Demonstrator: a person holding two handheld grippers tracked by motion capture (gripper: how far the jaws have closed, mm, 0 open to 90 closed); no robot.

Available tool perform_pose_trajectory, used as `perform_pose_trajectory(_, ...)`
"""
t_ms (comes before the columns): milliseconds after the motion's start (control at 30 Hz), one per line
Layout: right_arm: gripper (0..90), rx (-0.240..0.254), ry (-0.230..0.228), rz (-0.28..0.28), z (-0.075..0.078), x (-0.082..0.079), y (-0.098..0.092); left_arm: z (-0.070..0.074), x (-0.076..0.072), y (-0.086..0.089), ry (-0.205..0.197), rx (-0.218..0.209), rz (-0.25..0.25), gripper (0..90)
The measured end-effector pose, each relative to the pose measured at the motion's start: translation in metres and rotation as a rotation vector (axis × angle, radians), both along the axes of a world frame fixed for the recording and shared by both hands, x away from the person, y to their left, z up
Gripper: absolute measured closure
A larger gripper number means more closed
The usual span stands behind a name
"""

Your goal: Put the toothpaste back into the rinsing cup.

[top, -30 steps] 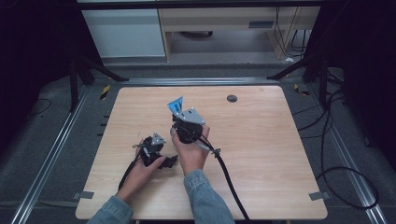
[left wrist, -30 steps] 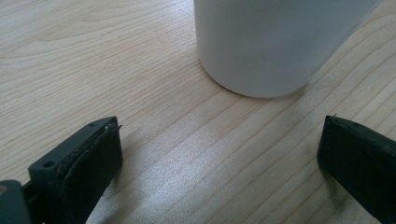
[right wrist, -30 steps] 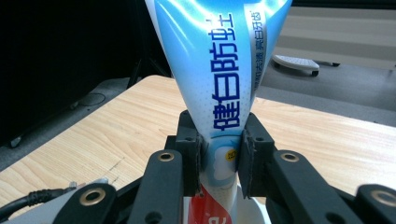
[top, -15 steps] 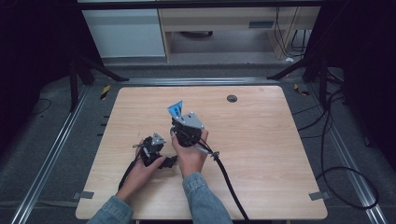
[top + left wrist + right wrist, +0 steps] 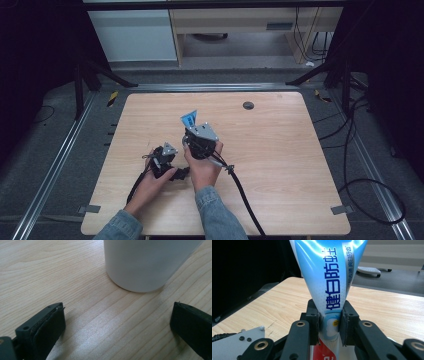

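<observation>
Clamping a blue toothpaste tube (image 5: 329, 287), the right gripper (image 5: 329, 325) fills the middle of its own view; from the high view the tube (image 5: 189, 119) is a small blue tip at centre. Lower left, the left gripper (image 5: 117, 322) gapes before a white cup (image 5: 147, 265). Table (image 5: 300, 165) right half lies bare.

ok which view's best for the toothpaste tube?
Right gripper view: the toothpaste tube stands close up, its blue print readable, clamped between the right gripper pads. The high view gives a small blue tip above that gripper. The left gripper view faces a white cup.
</observation>
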State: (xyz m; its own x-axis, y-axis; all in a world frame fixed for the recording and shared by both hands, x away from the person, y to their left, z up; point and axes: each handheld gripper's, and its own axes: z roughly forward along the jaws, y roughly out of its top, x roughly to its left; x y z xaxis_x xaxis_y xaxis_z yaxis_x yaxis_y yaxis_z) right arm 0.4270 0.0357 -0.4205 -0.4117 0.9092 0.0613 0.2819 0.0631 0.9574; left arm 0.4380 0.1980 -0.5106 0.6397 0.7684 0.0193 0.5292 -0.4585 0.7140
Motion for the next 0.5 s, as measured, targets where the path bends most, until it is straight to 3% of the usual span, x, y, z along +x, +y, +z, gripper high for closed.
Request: perform_pose_trajectory(500, 72.6, -0.001, -0.003, -0.011, -0.0077, 0.0010, 0.0004, 0.0002, 0.0001, 0.0003, 0.001, 0.004, -0.003, 0.0)
